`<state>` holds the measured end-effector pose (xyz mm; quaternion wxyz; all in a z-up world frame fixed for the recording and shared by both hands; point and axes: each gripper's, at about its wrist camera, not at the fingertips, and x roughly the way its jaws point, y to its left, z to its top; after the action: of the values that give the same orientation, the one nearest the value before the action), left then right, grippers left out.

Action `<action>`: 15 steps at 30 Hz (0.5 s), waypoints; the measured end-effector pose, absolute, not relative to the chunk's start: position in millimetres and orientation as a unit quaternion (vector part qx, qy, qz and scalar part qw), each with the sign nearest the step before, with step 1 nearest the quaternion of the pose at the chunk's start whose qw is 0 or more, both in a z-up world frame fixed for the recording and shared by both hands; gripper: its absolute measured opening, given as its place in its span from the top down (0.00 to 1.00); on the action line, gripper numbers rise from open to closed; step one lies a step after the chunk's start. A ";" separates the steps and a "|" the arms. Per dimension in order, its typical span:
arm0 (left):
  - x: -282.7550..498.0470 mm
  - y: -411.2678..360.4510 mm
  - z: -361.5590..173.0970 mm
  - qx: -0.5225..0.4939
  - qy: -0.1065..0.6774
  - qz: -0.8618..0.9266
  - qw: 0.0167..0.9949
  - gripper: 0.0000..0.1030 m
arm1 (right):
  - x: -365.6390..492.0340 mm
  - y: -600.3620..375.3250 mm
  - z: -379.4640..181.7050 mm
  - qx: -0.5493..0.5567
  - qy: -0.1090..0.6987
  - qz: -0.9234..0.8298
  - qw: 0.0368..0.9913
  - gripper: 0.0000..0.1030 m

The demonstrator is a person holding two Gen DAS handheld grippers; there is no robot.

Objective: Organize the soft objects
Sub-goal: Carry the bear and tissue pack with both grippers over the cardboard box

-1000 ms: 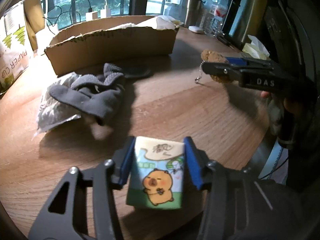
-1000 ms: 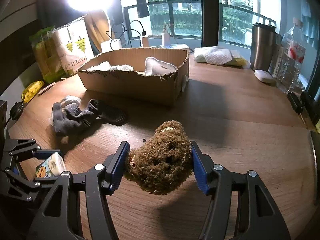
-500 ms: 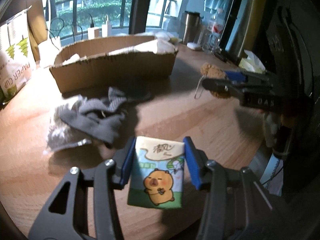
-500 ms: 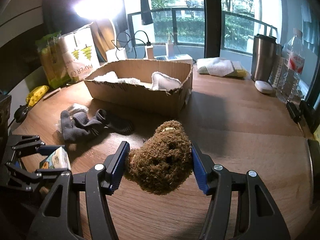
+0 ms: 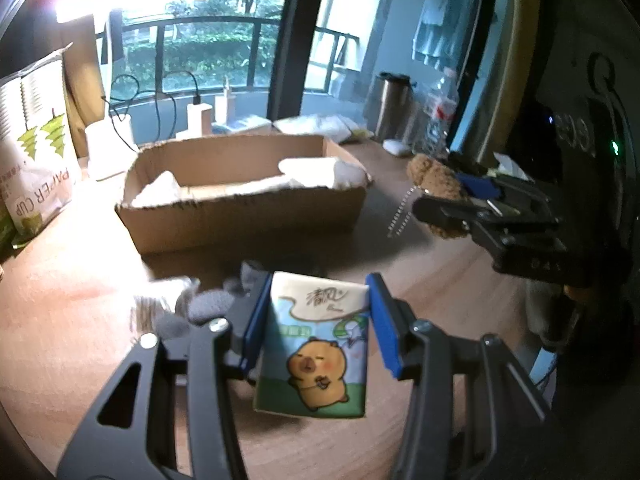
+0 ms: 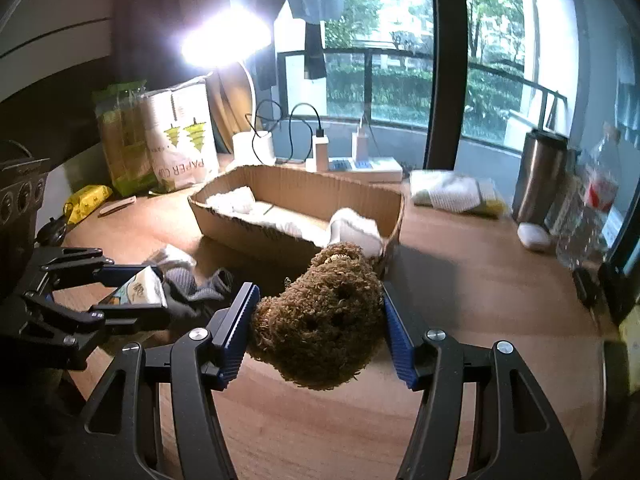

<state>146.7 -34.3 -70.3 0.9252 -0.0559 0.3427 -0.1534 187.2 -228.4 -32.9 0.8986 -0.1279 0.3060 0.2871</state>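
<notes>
My left gripper (image 5: 318,320) is shut on a tissue pack (image 5: 316,344) printed with a cartoon capybara, held above the wooden table. My right gripper (image 6: 318,324) is shut on a brown plush bear (image 6: 320,316), also lifted off the table. Each gripper shows in the other's view: the right gripper (image 5: 438,210) with the plush bear (image 5: 436,180) at the right, the left gripper (image 6: 132,292) with the tissue pack (image 6: 140,286) at the left. Ahead stands an open cardboard box (image 5: 244,208) (image 6: 296,208) holding white soft items. Grey socks (image 6: 192,284) (image 5: 208,304) lie on the table between me and the box.
A paper-cup bag (image 6: 176,140) stands at the far left. Chargers and cables (image 6: 320,148) sit behind the box. A steel tumbler (image 6: 540,176), a water bottle (image 6: 588,208) and a white cloth bundle (image 6: 452,196) line the far right. A crinkled plastic wrapper (image 5: 156,304) lies beside the socks.
Both grippers have risen with the tissue pack and the plush bear still gripped. The views tilted upward, so the box and window now sit lower in frame and the socks are partly hidden.
</notes>
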 end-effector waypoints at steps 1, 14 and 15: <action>149.1 -32.3 -68.9 -0.058 0.340 -0.153 0.926 0.53 | 188.9 -227.4 -30.2 -0.129 0.302 0.288 0.900 0.39; 184.6 -18.8 -41.7 -0.063 0.289 -0.146 0.944 0.53 | 206.2 -216.4 -10.0 -0.139 0.266 0.291 0.908 0.39; 188.2 -17.5 -42.5 -0.067 0.291 -0.147 0.943 0.53 | 207.3 -215.1 -8.9 -0.141 0.264 0.292 0.908 0.39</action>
<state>188.2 -17.5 -42.5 0.9430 -0.0671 0.2913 -0.1465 207.3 -215.1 -8.9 0.9083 -0.1405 0.2642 0.2923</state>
